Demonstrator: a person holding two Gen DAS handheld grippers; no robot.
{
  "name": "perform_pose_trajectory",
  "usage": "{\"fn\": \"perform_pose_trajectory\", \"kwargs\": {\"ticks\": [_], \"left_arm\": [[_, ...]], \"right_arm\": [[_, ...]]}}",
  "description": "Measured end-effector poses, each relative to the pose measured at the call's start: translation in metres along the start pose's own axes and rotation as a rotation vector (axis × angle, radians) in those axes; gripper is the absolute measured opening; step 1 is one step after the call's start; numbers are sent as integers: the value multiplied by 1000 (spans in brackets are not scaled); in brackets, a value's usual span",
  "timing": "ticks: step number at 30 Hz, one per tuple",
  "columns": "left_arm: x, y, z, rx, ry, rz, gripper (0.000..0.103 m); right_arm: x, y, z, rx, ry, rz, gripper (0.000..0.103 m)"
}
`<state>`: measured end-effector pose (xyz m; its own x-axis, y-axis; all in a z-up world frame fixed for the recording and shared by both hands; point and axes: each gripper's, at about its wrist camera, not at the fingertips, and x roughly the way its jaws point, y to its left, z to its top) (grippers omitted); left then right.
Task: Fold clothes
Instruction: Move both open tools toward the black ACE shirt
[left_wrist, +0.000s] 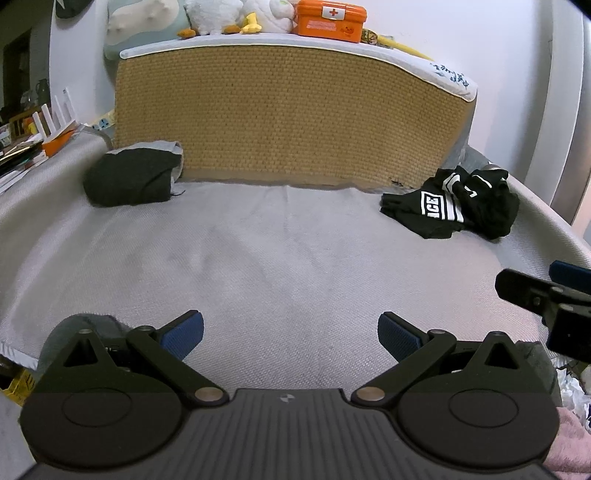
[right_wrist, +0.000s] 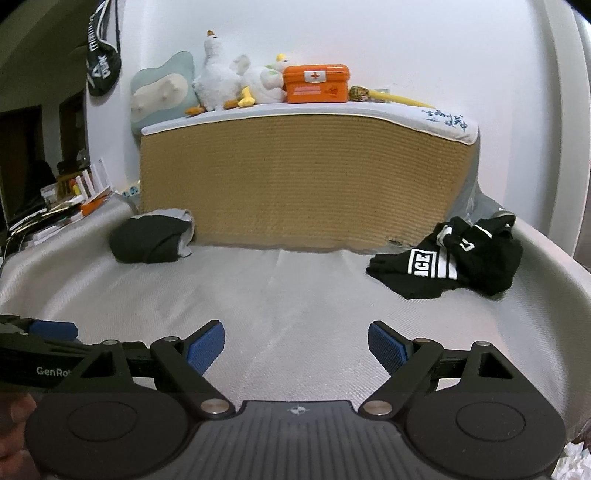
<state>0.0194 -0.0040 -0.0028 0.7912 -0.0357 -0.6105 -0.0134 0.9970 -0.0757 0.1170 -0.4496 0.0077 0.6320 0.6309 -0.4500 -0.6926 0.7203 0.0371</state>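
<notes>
While both wait low in the frame, the left hand-held gripper (left_wrist: 290, 334) and the right hand-held gripper (right_wrist: 296, 345) stand wide apart with nothing between their blue pads. Beyond them the grey bed (left_wrist: 280, 266) lies bare in the middle. Farther back, at middle left, a dark garment (left_wrist: 129, 177) sits bundled and looks already folded; at middle right, the black printed shirt (left_wrist: 454, 206) lies crumpled, apparently still to do, against the woven headboard (left_wrist: 288, 114).
</notes>
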Motion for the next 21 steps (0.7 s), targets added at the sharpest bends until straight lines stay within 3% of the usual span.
{"fn": "perform_pose_trajectory", "kwargs": {"ticks": [21], "left_arm": [[26,-10,12,10,16,12,103]], "right_arm": [[24,-15,1,18,19,6,88]]}}
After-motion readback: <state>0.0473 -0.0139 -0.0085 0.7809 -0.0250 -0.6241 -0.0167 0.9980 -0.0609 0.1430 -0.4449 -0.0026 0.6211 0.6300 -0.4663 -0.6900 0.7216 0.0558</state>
